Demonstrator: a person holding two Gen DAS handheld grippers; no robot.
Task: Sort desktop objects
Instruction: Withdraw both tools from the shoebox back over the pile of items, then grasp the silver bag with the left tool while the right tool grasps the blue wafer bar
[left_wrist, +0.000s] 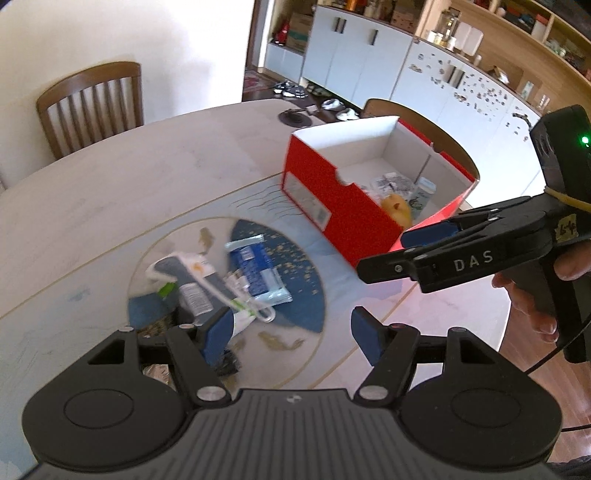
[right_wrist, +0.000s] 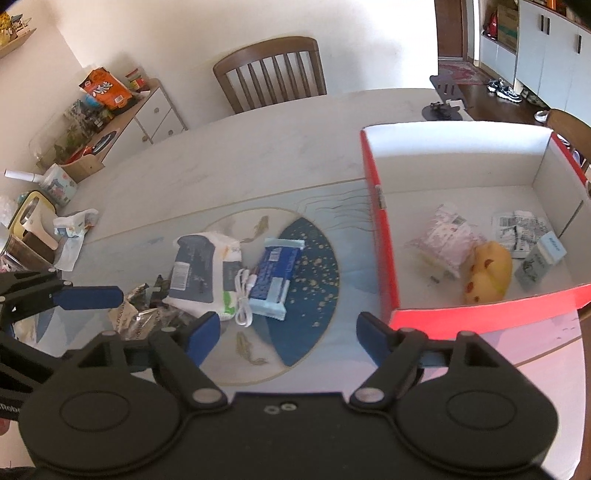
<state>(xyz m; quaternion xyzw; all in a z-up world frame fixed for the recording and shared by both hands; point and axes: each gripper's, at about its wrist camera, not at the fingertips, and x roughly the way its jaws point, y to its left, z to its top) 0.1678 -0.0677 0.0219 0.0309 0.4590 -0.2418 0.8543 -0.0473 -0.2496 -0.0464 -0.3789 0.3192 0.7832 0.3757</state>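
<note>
The left gripper hangs over the table with its jaws about half open and nothing between them; below and just ahead of its blue pads lies a small heap of things on the round blue-and-white pattern near the table's near edge. The right gripper has its jaws spread wide and holds nothing, poised above the same patterned patch, just beside the near corner of the red box. In the heap a white and grey packet lies against a blue wrapped bar, with a coiled white cable between them and crumpled foil wrappers on the left. The open box stands toward the table's right edge and already contains a yellow toy, a pale pink packet, folded printed paper and a small carton. A wooden chair stands at the far edge.
</note>
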